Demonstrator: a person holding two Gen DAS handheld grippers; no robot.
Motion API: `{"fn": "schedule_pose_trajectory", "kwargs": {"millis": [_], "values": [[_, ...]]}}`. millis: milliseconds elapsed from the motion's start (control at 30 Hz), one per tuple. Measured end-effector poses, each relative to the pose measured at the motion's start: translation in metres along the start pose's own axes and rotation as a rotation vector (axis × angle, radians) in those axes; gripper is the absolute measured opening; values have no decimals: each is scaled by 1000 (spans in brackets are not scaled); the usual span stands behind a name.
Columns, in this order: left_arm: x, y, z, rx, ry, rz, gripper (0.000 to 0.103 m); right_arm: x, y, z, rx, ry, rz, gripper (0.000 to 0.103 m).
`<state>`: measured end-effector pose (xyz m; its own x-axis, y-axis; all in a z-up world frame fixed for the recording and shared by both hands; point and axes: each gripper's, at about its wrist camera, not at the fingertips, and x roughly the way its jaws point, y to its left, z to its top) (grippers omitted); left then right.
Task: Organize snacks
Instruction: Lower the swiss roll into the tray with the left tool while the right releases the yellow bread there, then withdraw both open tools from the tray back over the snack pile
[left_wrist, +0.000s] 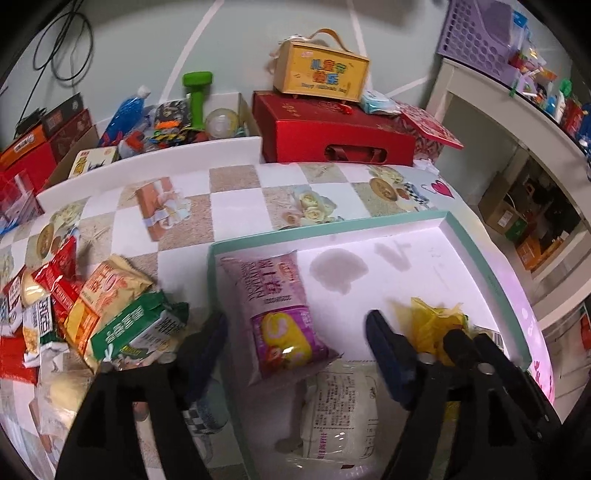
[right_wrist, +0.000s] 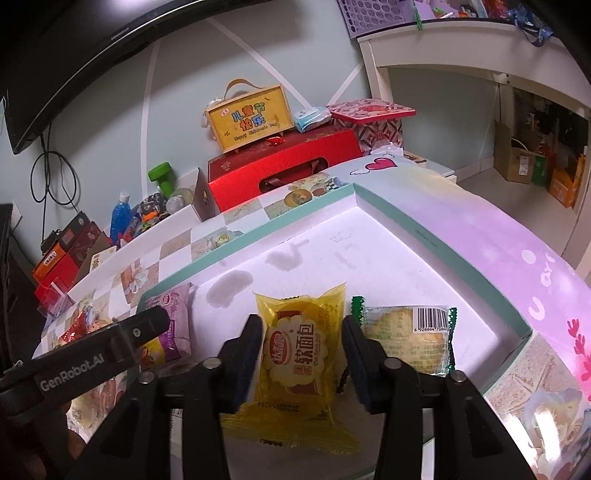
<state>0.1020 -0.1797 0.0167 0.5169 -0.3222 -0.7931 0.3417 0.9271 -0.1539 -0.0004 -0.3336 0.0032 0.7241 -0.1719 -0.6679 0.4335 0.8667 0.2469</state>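
Observation:
A shallow white tray with a teal rim (left_wrist: 332, 227) (right_wrist: 280, 221) lies on the checkered table. A purple snack packet (left_wrist: 282, 314) (right_wrist: 171, 325) lies inside it at the left. My left gripper (left_wrist: 295, 339) is open and empty, its fingers on either side of that packet and above a white packet (left_wrist: 340, 410). My right gripper (right_wrist: 301, 350) is shut on a yellow soft-bread packet (right_wrist: 299, 350) (left_wrist: 432, 325), held low over the tray. A green-edged packet with a barcode (right_wrist: 410, 336) lies just right of it.
A heap of loose snack packets (left_wrist: 85, 314) lies on the table left of the tray. A red gift box (left_wrist: 332, 129) with a yellow box (left_wrist: 321, 68) on top stands at the back. A cardboard box of clutter (left_wrist: 166, 122) sits at the back left. White shelves (left_wrist: 517, 122) stand to the right.

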Motion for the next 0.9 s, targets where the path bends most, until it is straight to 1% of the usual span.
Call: {"fn": "schedule_pose_trajectory", "kwargs": {"millis": [33, 100, 167, 267, 367, 400, 500, 567, 900], "values": [[-1, 4, -1, -14, -5, 15, 87, 0, 0, 0, 0, -2, -6, 73], [-2, 10, -3, -28, -18, 38, 94, -1, 0, 0, -3, -12, -28, 77], [-4, 16, -4, -40, -38, 64, 97, 0, 0, 0, -4, -11, -31, 80], [-8, 25, -7, -55, -64, 86, 98, 3, 1, -2, -11, 0, -41, 88], [-8, 32, -9, -68, -73, 106, 99, 3, 2, -3, -23, -1, -50, 94], [-8, 35, -10, -73, -72, 112, 102, 3, 2, -3, -23, -1, -51, 95], [-7, 40, -13, -86, -67, 127, 102, 4, 2, -3, -25, 1, -52, 97], [-7, 42, -15, -86, -66, 132, 102, 4, 2, -3, -28, 0, -55, 103], [-5, 49, -21, -91, -55, 150, 102, 4, 2, -4, -31, 4, -65, 103]]}}
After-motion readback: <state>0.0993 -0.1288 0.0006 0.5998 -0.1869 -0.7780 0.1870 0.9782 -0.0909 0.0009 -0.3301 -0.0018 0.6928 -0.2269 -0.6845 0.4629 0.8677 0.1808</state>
